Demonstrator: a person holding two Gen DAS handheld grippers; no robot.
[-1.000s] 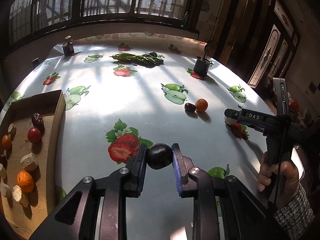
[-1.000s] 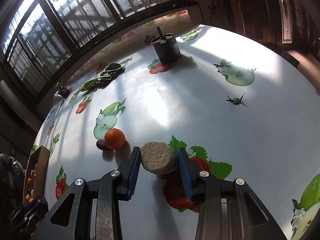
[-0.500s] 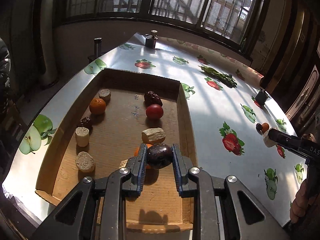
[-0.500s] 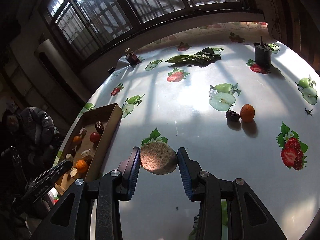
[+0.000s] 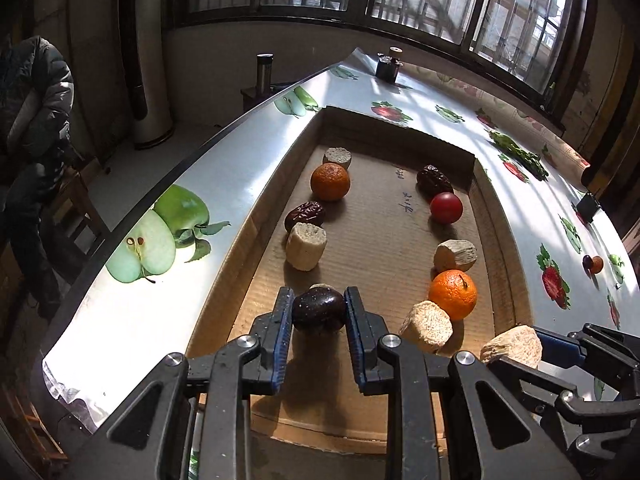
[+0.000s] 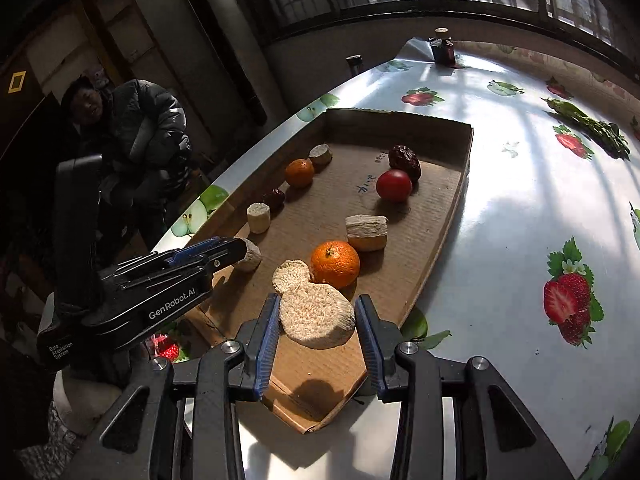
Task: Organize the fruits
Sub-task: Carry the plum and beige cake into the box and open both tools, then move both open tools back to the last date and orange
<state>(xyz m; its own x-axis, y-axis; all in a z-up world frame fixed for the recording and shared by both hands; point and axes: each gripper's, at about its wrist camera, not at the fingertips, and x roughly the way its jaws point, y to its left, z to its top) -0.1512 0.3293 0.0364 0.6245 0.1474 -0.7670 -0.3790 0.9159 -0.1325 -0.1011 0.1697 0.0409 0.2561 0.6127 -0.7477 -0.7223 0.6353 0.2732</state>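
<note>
My left gripper is shut on a dark plum, held low over the near left part of the cardboard tray. My right gripper is shut on a beige round chunk, held over the tray's near right corner; it also shows in the left wrist view. In the tray lie oranges, a red fruit, dark dates and several beige chunks.
An orange and a dark fruit lie on the fruit-print tablecloth far right. Green vegetables lie at the back. A small bottle stands at the far corner. A person sits left of the table edge.
Both grippers have moved left over the tray, each keeping its item. The left gripper has lowered toward the tray's near left part.
</note>
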